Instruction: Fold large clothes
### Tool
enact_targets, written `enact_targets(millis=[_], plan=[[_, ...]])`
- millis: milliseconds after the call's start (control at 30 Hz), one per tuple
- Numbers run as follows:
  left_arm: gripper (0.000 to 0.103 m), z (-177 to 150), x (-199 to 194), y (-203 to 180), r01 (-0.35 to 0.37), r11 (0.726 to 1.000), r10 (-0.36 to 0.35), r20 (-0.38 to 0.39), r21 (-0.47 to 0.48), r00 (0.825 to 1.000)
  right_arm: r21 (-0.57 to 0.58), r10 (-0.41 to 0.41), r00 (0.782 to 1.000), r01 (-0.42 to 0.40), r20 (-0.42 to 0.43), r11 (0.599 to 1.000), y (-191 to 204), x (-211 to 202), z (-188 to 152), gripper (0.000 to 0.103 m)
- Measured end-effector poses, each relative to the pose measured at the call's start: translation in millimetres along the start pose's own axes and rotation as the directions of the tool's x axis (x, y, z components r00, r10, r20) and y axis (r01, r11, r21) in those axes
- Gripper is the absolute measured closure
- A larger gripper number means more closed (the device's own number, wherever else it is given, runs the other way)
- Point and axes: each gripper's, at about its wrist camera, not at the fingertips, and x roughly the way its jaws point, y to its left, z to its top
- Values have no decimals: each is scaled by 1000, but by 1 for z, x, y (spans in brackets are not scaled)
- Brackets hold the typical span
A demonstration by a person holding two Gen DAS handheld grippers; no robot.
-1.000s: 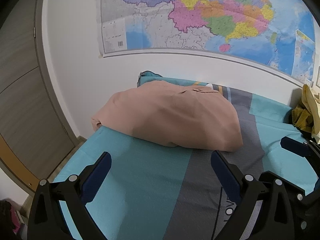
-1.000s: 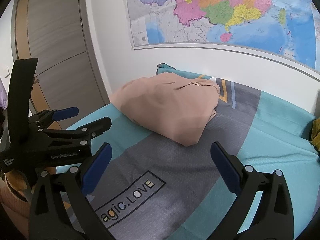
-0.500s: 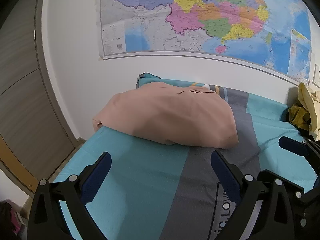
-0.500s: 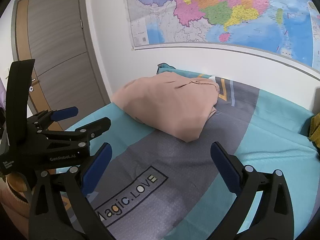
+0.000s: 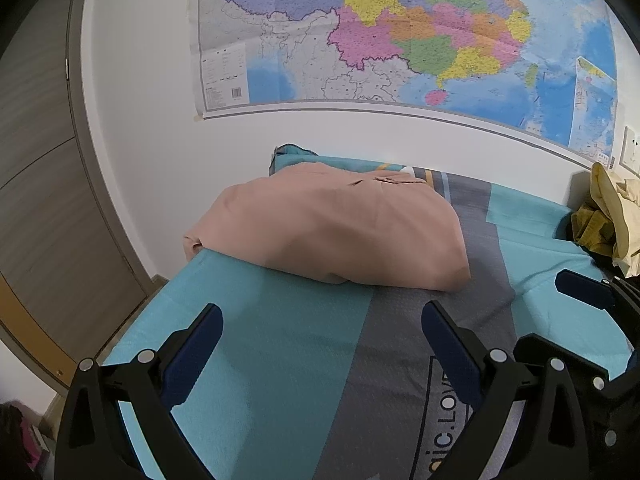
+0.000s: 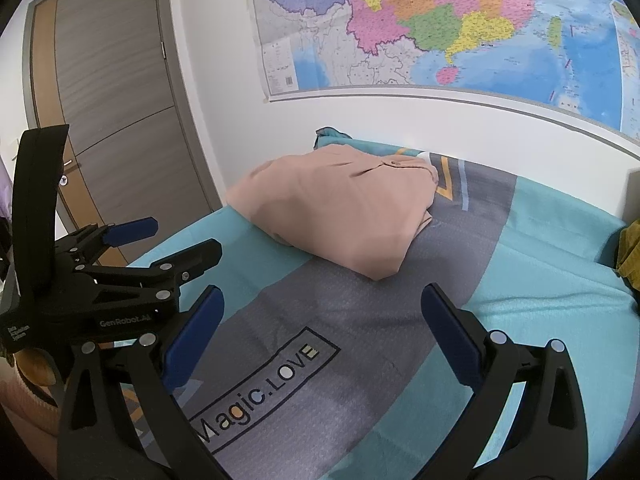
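Folded pink garment (image 5: 336, 228) lies on the bed (image 5: 280, 340) at its far left end, near the wall under the map (image 5: 400, 32), one edge just over the bed's left side toward the door (image 6: 120, 120). Left gripper (image 5: 322, 344) hovers over the near teal and grey sheet, fingers (image 5: 196, 348) spread wide, holding nothing. Right gripper (image 6: 320, 332) same, fingers (image 6: 448, 332) spread, empty, above the "Magic.LOVE" print (image 6: 264, 392). Versus the earlier frames: both grippers have pulled back and tilted a bit, garment sits slightly farther away in both views, more of the print shows; garment shape unchanged. Pile of yellow clothes (image 5: 608, 216) at the far right of the bed, well apart from the garment.
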Motion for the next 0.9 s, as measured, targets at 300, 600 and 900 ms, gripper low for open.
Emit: enact_targets(millis=[300,600,900], plan=[[7,-1,0,0,-1,1000,1,-2,3,1000,1,1,1000,-1,-1,1000,1,-1,-1,6],[7,-2,-1,0,0,1000,0,-1,4,1000,6,5,1000,-5,-6,1000,2,-1,-2,6],[7,-3,-1,-1,1,1000,-1,-2,1,1000,6,4,1000,-4,-5,1000,3,-2,-3,6]])
